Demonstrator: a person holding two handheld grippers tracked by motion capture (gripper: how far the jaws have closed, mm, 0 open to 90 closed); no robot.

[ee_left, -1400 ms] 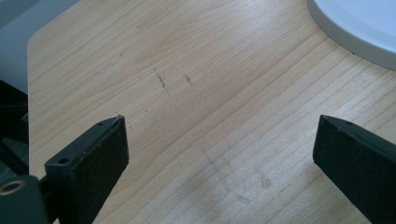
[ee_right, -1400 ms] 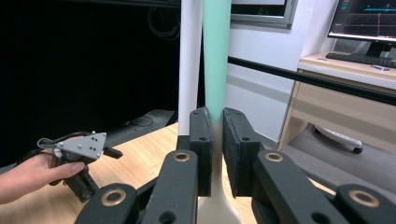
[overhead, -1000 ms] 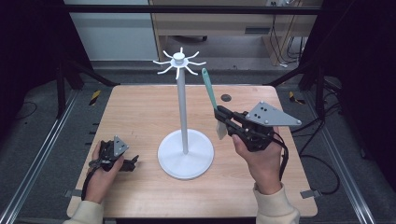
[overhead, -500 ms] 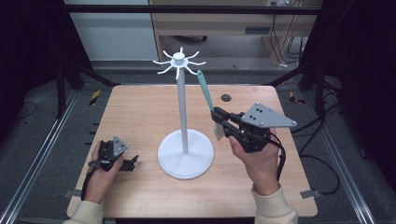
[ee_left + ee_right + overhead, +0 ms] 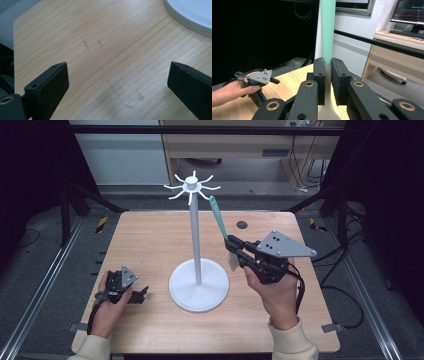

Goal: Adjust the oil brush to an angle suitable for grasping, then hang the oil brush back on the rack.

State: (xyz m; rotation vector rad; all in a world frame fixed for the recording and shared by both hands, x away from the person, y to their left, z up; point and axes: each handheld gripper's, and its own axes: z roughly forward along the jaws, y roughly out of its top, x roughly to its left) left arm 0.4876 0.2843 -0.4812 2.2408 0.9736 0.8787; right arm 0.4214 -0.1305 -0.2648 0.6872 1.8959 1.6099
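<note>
Your right gripper [image 5: 235, 247] has its fingers closed tight on a green-handled utensil [image 5: 218, 217], gripped low on the handle just above the pale, widening end, so the green shaft stands nearly upright with a slight lean toward the white hook stand [image 5: 196, 235]. The handle's tip sits close beside the ring of hooks [image 5: 192, 187] at the top of the pole, a little below and to the right of them, not yet on any. This looks like the hanging step, part-way in: the utensil is raised but unhooked. Whether the handle end has a hole or loop I cannot tell from here. Next you would likely need to lift the tip level with a hook arm and ease it across without knocking the slim pole. Your left gripper [image 5: 131, 292] rests on the bench [image 5: 150, 240] near the stand's round base [image 5: 192, 17], fingers [image 5: 53, 77] spread wide and holding nothing.
</note>
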